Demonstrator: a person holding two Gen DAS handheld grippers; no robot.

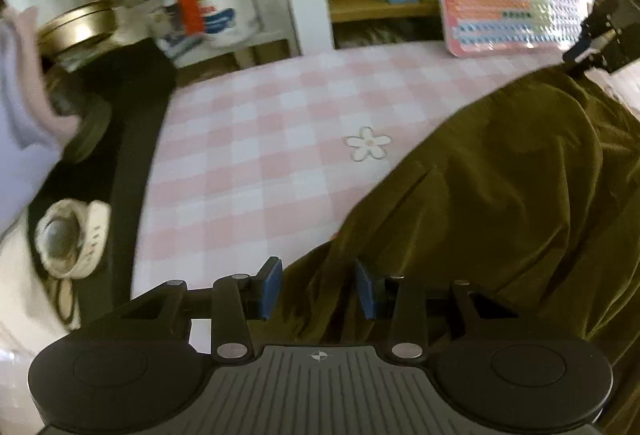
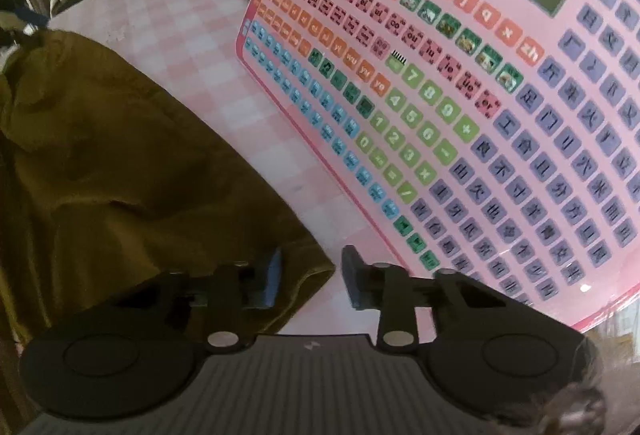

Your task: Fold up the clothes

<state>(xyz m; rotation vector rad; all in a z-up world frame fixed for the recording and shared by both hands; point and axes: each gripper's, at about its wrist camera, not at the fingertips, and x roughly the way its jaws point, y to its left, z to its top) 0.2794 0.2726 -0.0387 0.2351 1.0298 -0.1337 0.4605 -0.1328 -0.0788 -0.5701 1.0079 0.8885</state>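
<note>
Gaping, both claws, left claw [image 1: 318, 289] and right claw [image 2: 310, 277], flank olive garment [image 1: 500, 203].

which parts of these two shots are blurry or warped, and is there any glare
Left wrist view: shelf clutter and the white tub are motion-smeared, the checked tablecloth bows with fisheye. Right wrist view: the pink learning pad curves strongly, with one small glare spot near its lower edge; the olive garment looks soft.
</note>
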